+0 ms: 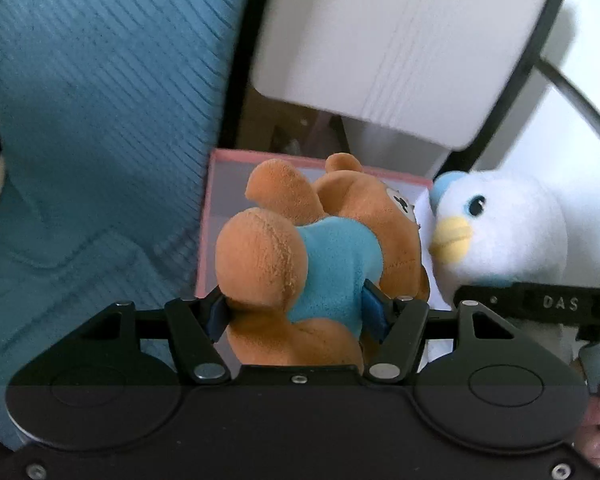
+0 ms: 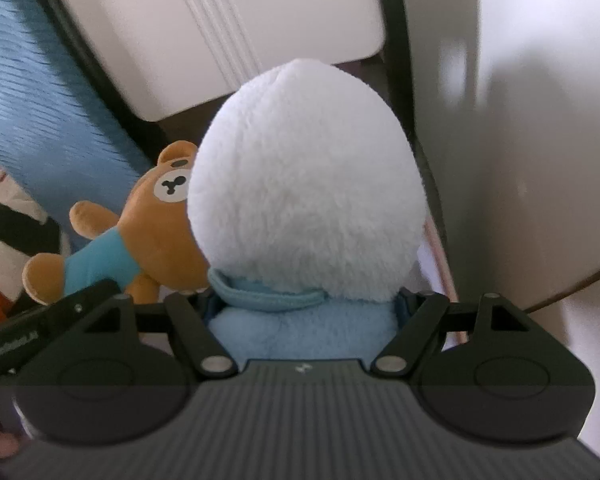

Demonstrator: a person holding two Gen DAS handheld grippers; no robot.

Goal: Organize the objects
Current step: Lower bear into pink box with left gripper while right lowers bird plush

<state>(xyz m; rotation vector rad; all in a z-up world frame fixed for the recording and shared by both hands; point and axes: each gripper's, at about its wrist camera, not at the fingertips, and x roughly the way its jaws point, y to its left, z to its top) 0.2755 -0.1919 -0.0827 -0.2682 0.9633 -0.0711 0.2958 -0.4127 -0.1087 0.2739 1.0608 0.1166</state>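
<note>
A teal ribbed blanket (image 1: pixel 92 128) fills the ground to the left of the pink-rimmed box (image 1: pixel 220 216), and a white rounded cabinet (image 1: pixel 380 40) stands just beyond the box's far rim. The box is the landmark here — open-topped, pale inside, seemingly the place where the toys belong.

The white penguin plush (image 2: pixel 308 192) is the bigger toy. It hangs at the box's right side, beak turned toward the bear, with the right gripper (image 2: pixel 304 308) pinching its light-blue lower body between both pads.

The brown bear plush (image 1: pixel 320 248), in a blue shirt, hangs head-down directly over the box's opening. The left gripper (image 1: pixel 296 312) squeezes it at the waist, jaws partly closed into the soft fabric.

Judging by this, the step in hand is carrying both toys to the box. The next move calls for lowering each past the rim, the two toys touching or nearly so, then spreading the jaws — the penguin probably needs shifting further over the opening first.
</note>
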